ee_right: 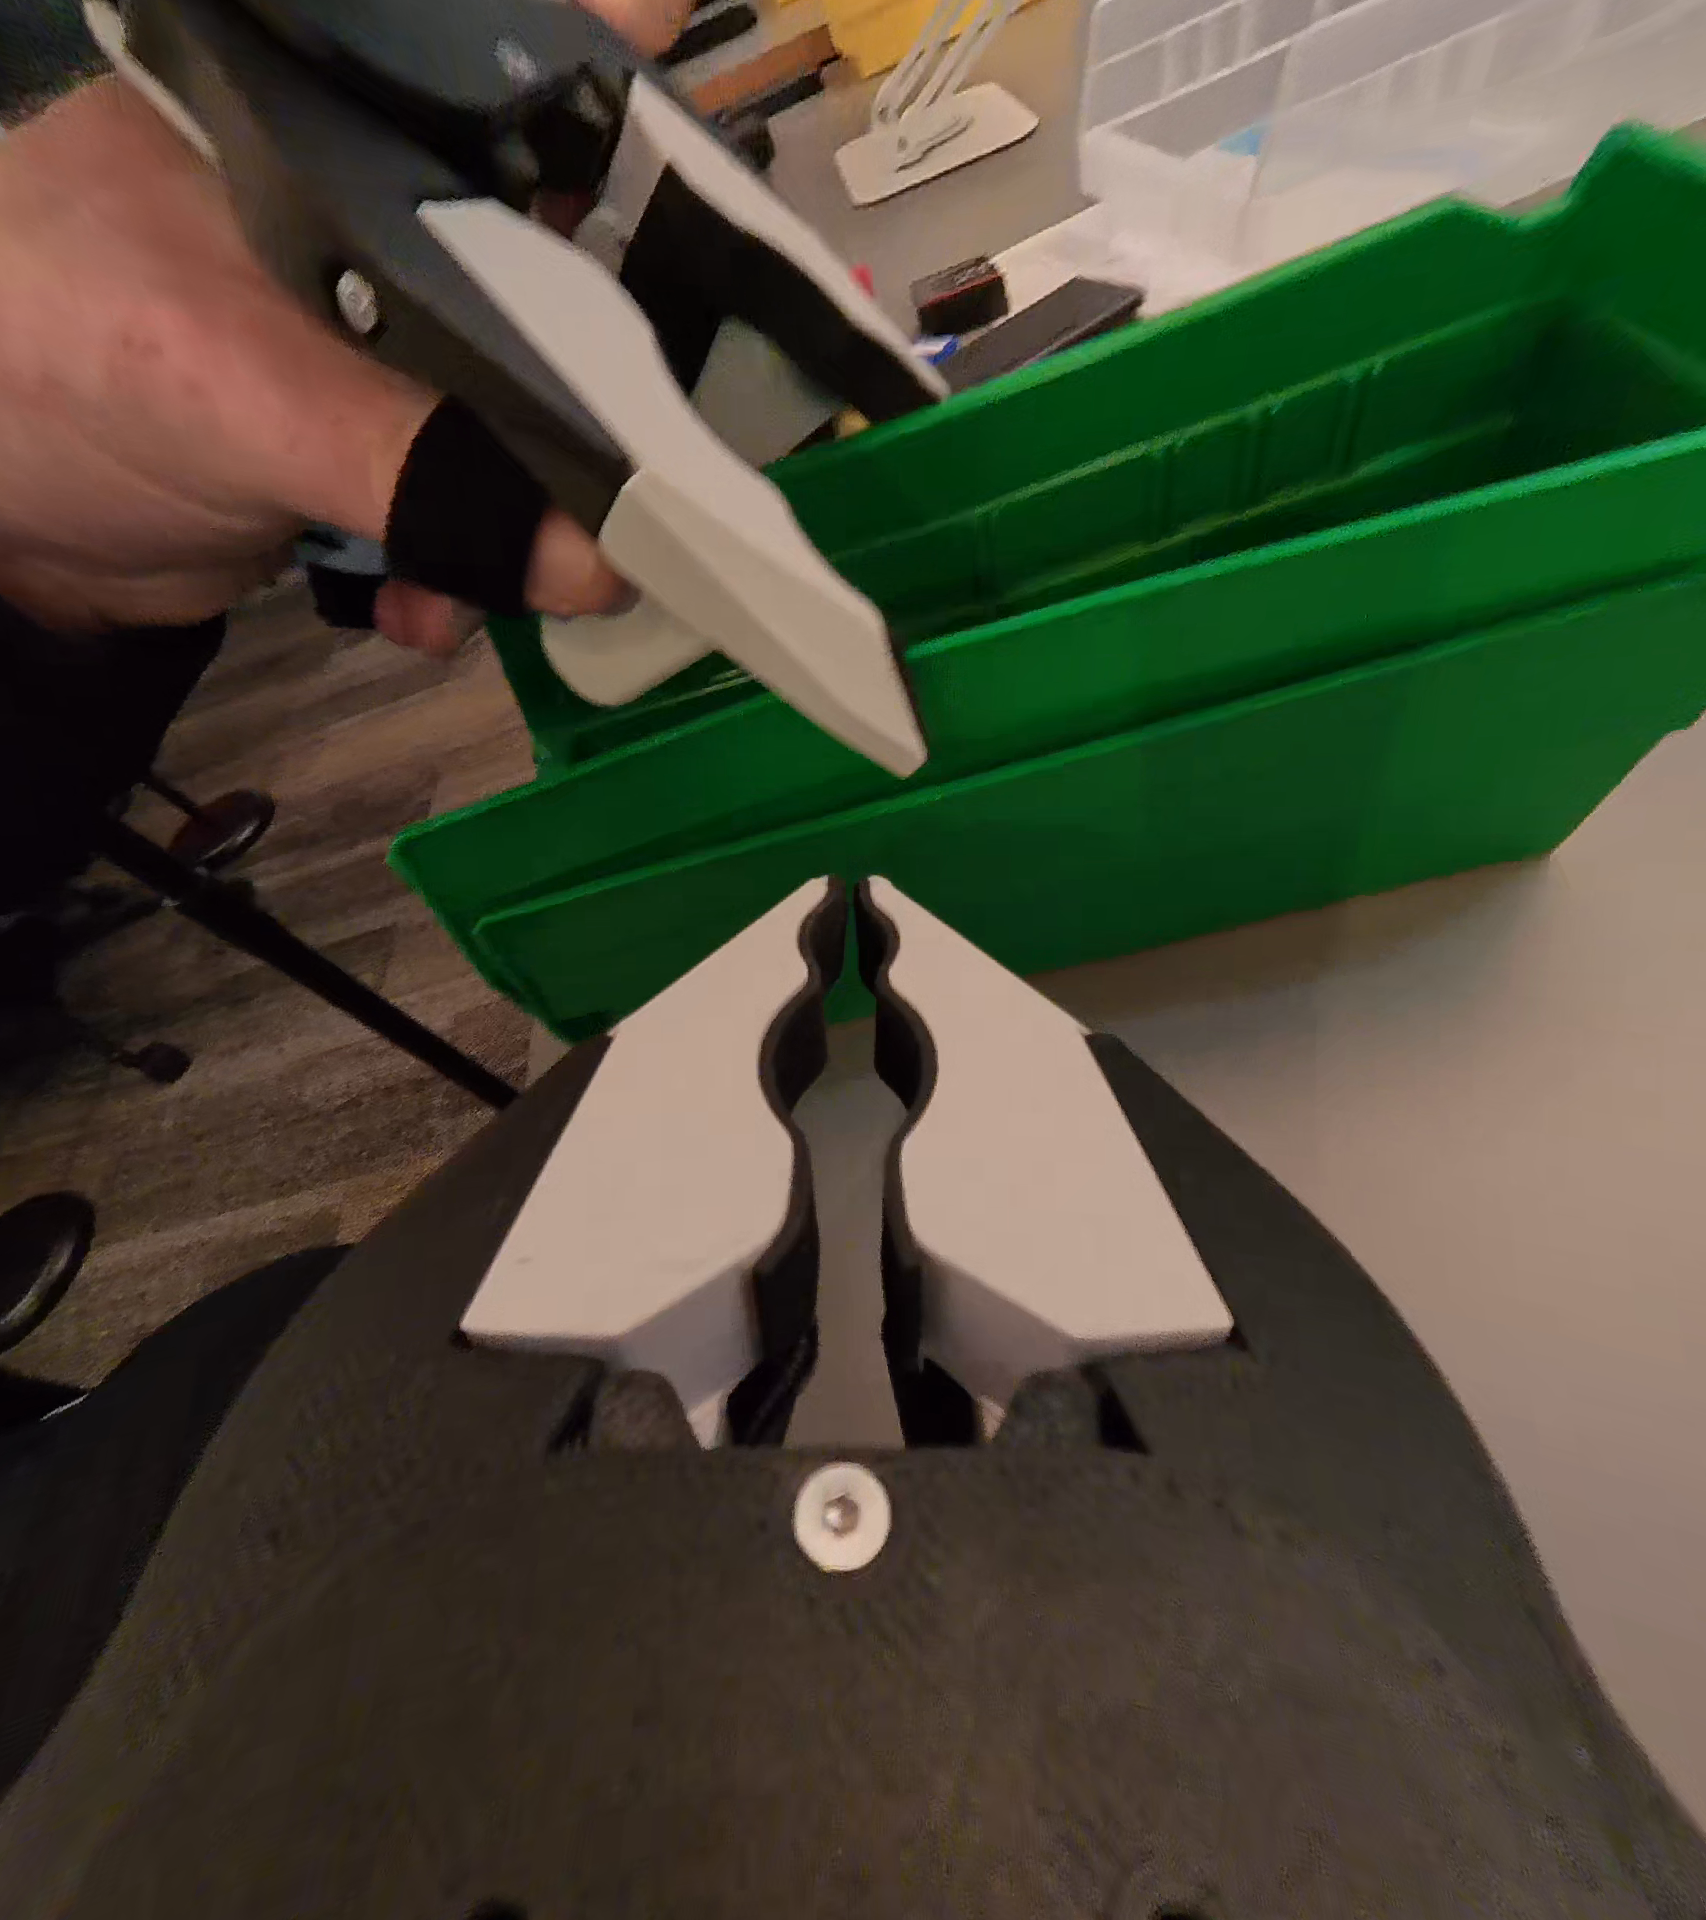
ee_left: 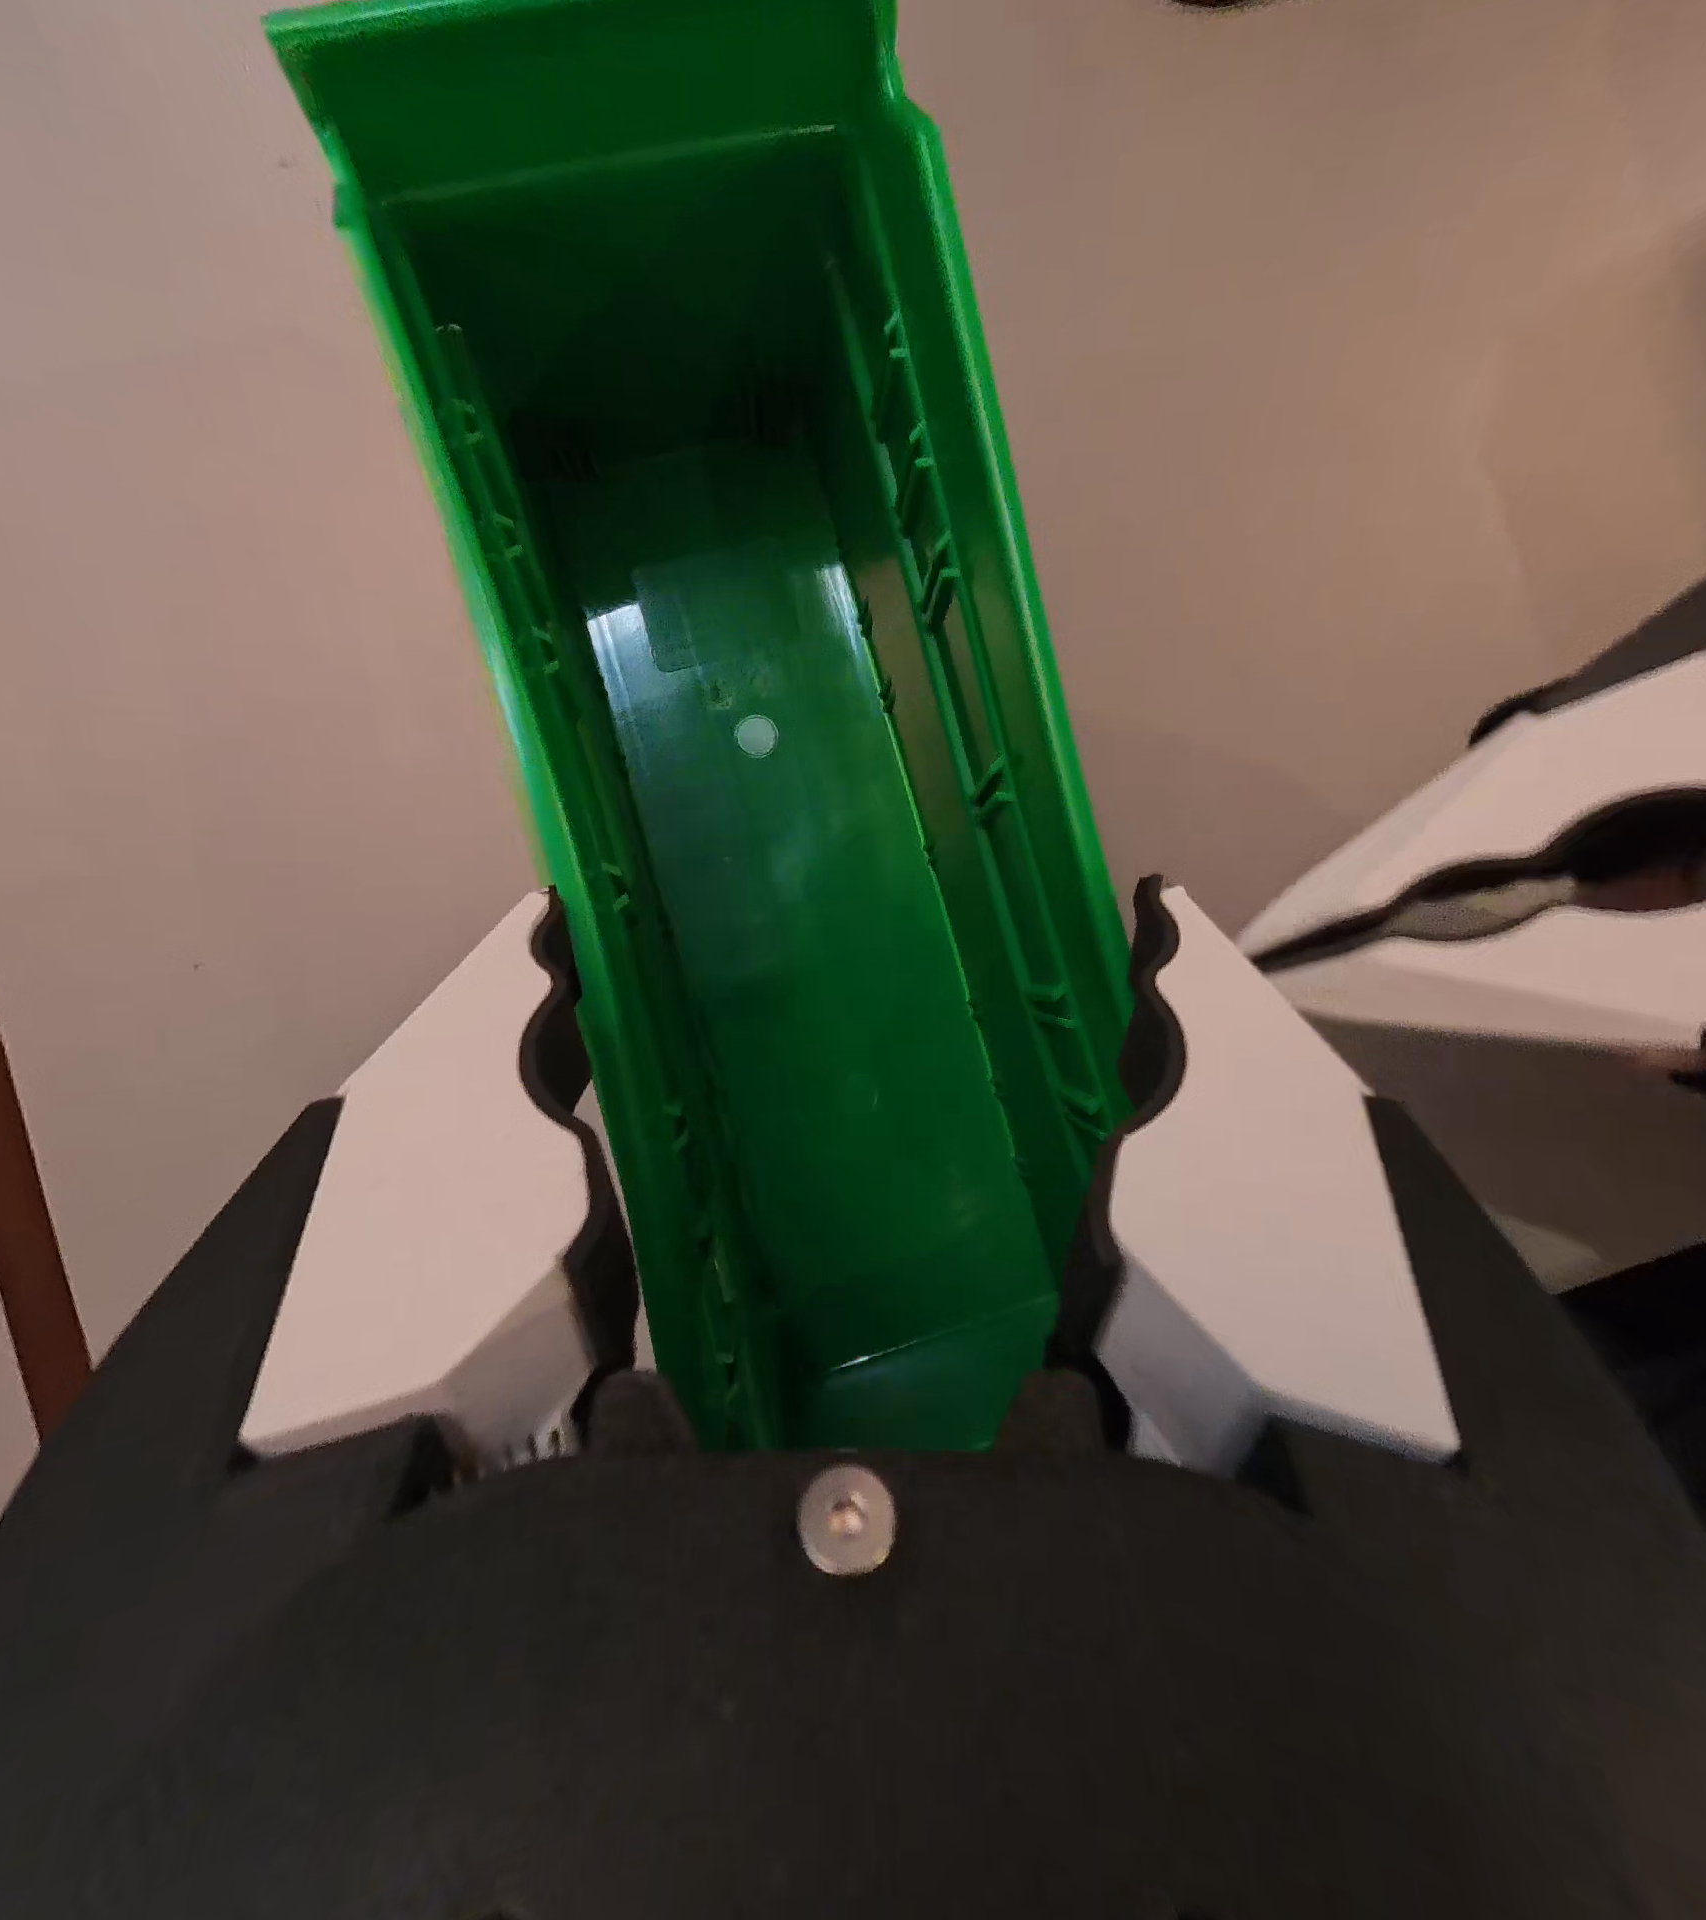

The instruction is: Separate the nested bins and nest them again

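Two green bins sit one inside the other on the grey table. The inner bin [ee_right: 1348, 520] is tilted, its left end raised above the outer bin [ee_right: 1244, 821]. My left gripper [ee_right: 916, 571], held by a hand, straddles the inner bin's left end and is shut on its side walls. In the left wrist view the inner bin [ee_left: 807, 935] runs away between the left gripper's [ee_left: 849, 904] fingers, with the outer bin's end [ee_left: 568, 94] beyond it. My right gripper [ee_right: 849, 894] is shut and empty, its tips right at the outer bin's near side wall. It also shows in the left wrist view [ee_left: 1275, 943].
The grey table [ee_right: 1451, 1195] ends at the left, above a wood-look floor with a chair base [ee_right: 18, 1268]. Behind the bins are a clear plastic organiser [ee_right: 1451, 94], a white stand [ee_right: 932, 135] and small black items [ee_right: 963, 291]. A pale wall [ee_left: 153, 520] fills the left wrist view.
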